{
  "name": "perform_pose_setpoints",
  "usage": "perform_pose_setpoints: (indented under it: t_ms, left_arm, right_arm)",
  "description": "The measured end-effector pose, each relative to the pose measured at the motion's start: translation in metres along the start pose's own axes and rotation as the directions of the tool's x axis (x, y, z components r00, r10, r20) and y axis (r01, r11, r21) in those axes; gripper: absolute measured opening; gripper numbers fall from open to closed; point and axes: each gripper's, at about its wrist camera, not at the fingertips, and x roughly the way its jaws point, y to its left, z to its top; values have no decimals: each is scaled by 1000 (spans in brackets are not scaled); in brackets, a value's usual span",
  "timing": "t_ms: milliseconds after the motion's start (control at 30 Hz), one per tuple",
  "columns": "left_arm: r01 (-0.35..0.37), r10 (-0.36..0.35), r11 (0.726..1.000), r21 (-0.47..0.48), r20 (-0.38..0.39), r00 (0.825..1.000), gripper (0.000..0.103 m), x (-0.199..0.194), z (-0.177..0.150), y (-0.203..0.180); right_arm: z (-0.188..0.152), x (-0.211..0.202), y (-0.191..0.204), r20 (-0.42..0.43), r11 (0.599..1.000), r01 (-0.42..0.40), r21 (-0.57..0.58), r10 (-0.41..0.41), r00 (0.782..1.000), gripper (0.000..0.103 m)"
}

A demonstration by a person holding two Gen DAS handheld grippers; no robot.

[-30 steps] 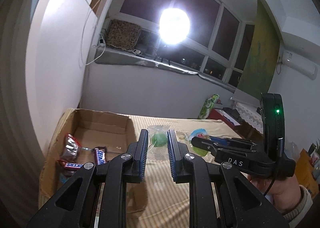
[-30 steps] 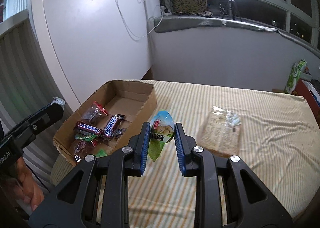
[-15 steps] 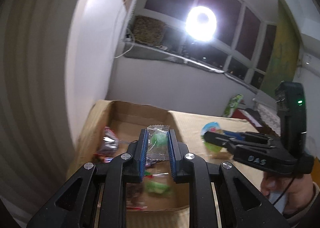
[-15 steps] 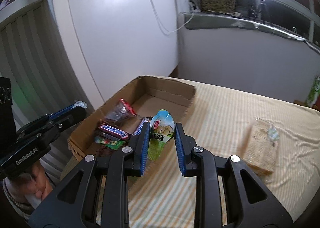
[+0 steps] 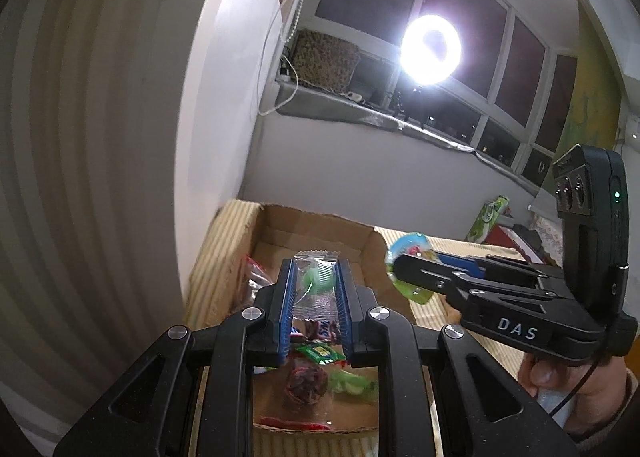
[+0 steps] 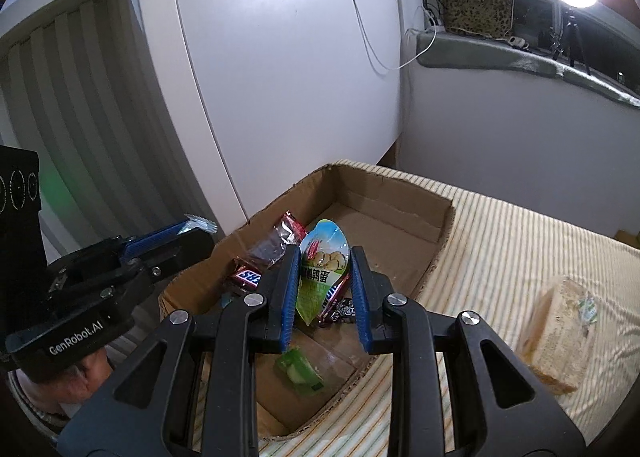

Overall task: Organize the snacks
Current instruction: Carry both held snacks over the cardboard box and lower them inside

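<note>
Both snacks clamped in claws, above box [image 6: 400, 213].

Black left gripper [image 5: 315, 289] with blue pads, silver screws (right gripper [image 6: 325, 283] alike), beige sleeve [image 5: 624, 417].

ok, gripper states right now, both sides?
Left gripper: shut on clear-wrapped green candy packet.
Right gripper: shut on green printed egg-shaped snack pouch.

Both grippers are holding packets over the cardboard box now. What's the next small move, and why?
Probably open the left gripper and let its clear packet with the green sweet drop: it hangs over the open brown cardboard box, above the snacks inside. The right gripper and its green pouch can follow.
</note>
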Motion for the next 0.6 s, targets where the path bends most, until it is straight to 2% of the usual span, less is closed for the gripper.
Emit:
perform_pose_setpoints:
  t_ms: [600]
  left_arm:
    - [-65, 66, 998, 12, -56, 996, 17, 21, -9, -3]
  right_arm:
    - [-12, 27, -13, -36, 999, -40, -1, 40, 999, 26]
